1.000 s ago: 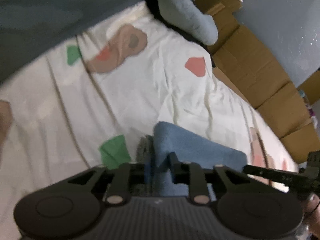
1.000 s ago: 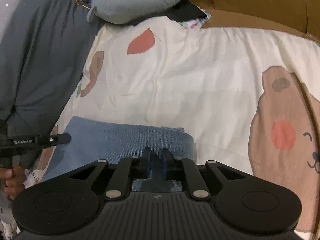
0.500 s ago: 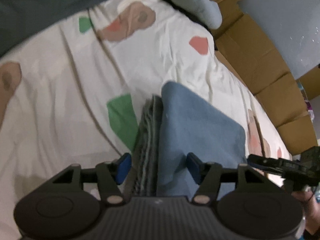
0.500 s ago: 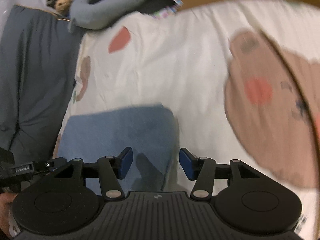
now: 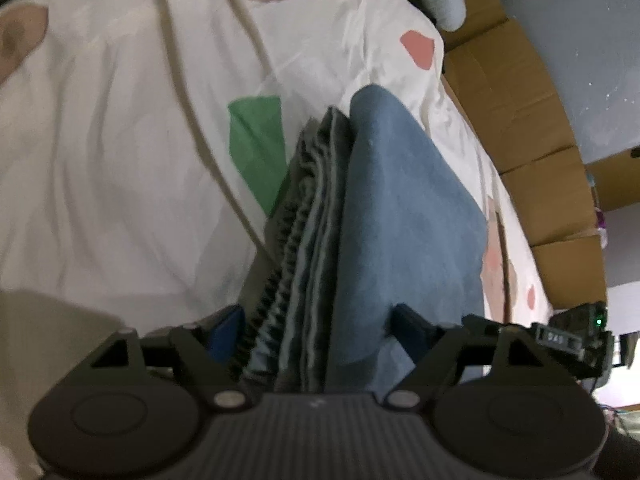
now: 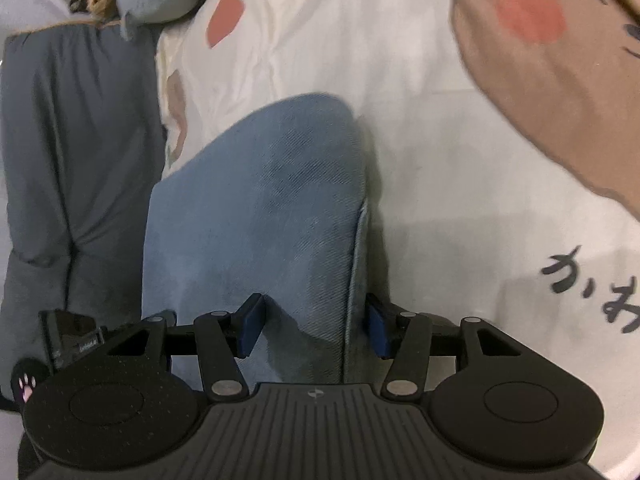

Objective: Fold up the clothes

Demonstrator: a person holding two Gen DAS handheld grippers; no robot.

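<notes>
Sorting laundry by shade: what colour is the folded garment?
Denim blue folded garment, clearest in the right wrist view.

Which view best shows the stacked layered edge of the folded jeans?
The left wrist view: the folded jeans show their layered side edge running up the middle of the picture, with the left gripper straddling it. The right wrist view shows mainly the flat top panel and one seam, no stack of layers.

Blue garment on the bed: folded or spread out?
Folded: the blue garment lies as a compact bundle, stacked layer edges showing along one side, on the bedsheet.
</notes>
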